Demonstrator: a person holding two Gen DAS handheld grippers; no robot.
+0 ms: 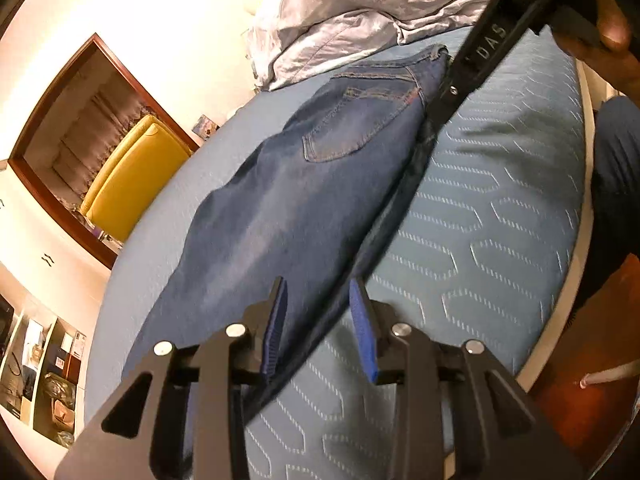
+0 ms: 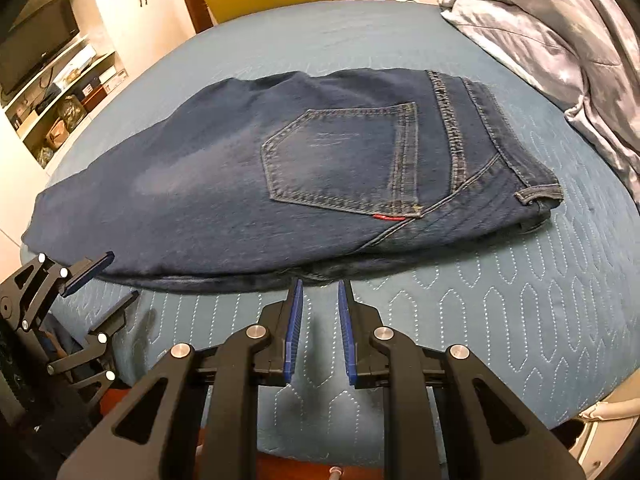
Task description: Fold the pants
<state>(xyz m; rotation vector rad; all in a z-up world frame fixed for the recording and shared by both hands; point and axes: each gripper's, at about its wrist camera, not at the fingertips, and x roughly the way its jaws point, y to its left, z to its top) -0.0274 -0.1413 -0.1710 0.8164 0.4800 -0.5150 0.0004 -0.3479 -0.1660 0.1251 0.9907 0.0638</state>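
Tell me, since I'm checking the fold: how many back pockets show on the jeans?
1. A single back pocket faces up on the jeans, near the waistband end; a second may be hidden underneath.

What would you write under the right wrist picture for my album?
Open right tongs point at the folded jeans on the blue bed cover.

We read only one piece of lettering: pale capitals "DAS" on the black arm of the right gripper (image 1: 490, 42), which crosses the upper right of the left wrist view; a mark before the D is cut off and we cannot make it out. The small red tab (image 2: 389, 219) at the lower corner of the back pocket on the jeans (image 2: 280, 184) is too small for us to read.
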